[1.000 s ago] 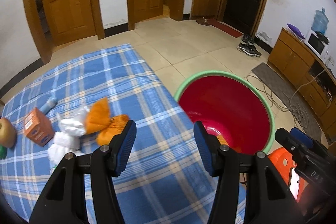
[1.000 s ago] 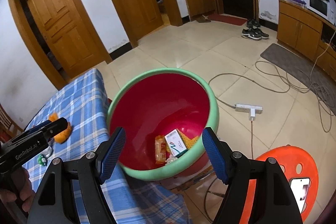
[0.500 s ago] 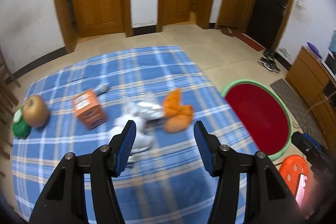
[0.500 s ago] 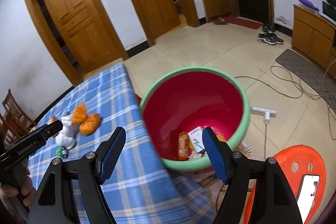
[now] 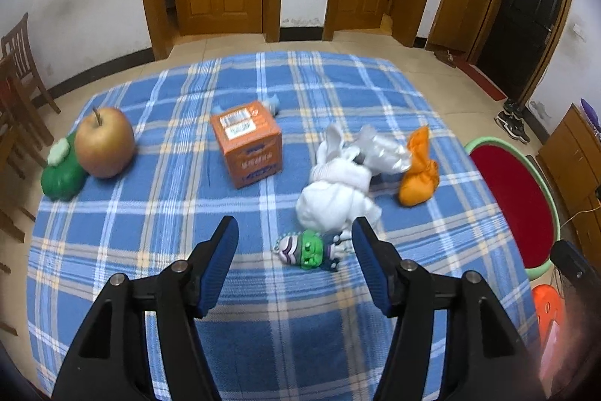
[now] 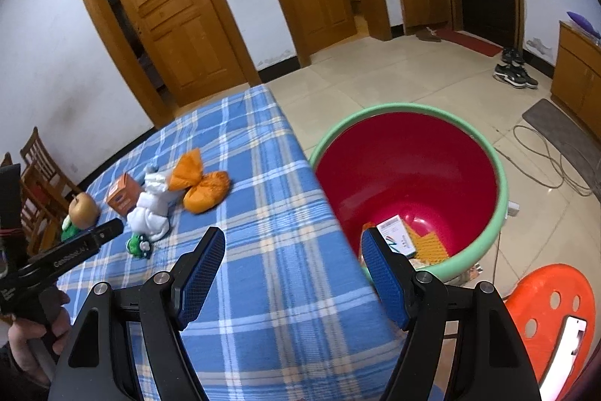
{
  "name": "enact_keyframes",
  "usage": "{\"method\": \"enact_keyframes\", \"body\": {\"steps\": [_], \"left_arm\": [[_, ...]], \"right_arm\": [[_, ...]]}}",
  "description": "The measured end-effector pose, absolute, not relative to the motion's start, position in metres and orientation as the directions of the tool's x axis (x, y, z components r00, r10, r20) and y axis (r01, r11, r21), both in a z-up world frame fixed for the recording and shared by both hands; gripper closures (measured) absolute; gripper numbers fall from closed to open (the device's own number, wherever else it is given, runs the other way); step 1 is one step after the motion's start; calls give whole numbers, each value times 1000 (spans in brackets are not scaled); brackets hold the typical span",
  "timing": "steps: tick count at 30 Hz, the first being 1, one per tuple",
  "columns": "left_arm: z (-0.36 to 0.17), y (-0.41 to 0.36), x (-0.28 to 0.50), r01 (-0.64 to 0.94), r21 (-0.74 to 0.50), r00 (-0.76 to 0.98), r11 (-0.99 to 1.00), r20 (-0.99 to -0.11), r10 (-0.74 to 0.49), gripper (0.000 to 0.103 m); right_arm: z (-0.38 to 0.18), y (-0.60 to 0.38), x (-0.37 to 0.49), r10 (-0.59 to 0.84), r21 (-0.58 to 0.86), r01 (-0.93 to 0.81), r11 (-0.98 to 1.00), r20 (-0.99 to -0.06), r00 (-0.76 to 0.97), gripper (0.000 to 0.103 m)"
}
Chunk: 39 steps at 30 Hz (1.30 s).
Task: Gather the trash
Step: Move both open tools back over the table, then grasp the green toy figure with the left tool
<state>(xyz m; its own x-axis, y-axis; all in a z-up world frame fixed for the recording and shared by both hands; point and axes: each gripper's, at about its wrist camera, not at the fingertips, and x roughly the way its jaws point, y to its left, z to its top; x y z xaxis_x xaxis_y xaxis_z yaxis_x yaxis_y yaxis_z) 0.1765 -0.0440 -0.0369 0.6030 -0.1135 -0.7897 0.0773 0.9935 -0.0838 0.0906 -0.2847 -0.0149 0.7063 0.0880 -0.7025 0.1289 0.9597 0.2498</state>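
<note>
My left claw (image 5: 295, 252), just widened and empty, hovers beside the white tissue wad (image 5: 334, 192), ready to grab.

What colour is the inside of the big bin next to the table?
Red inside, with a light green rim: the bin shows best in the right wrist view.

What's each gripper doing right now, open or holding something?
Left gripper: open, holding nothing; its fingers have just been opening above the blue plaid cloth.
Right gripper: open, holding nothing.
</note>
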Motion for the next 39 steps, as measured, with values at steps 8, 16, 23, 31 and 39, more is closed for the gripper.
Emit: {"method": "enact_keyframes", "body": {"steps": [8,16,23,31,39], "left_arm": [[-61,-49,180,93,-73,571,993,-813,-113,40],[-74,-52,183,107,-66,553,992,-825,-114,41],[-74,-55,180,127,-64,564,990,-817,-125,52],[-72,-51,179,114,-86,564,990,-814,-136,52],[-58,-20,177,36,-118,604,992,-789,-116,52]], "right_arm": [[-24,-276,101,96,236,114,965,-725,683,27],[-30,-269,109,109,228,94,969,-738,665,27],[-32,-263,113,115,223,83,971,-746,656,27],[-31,-256,116,120,216,70,974,-750,651,27],[-32,-242,126,144,214,32,976,-752,643,27]]}}
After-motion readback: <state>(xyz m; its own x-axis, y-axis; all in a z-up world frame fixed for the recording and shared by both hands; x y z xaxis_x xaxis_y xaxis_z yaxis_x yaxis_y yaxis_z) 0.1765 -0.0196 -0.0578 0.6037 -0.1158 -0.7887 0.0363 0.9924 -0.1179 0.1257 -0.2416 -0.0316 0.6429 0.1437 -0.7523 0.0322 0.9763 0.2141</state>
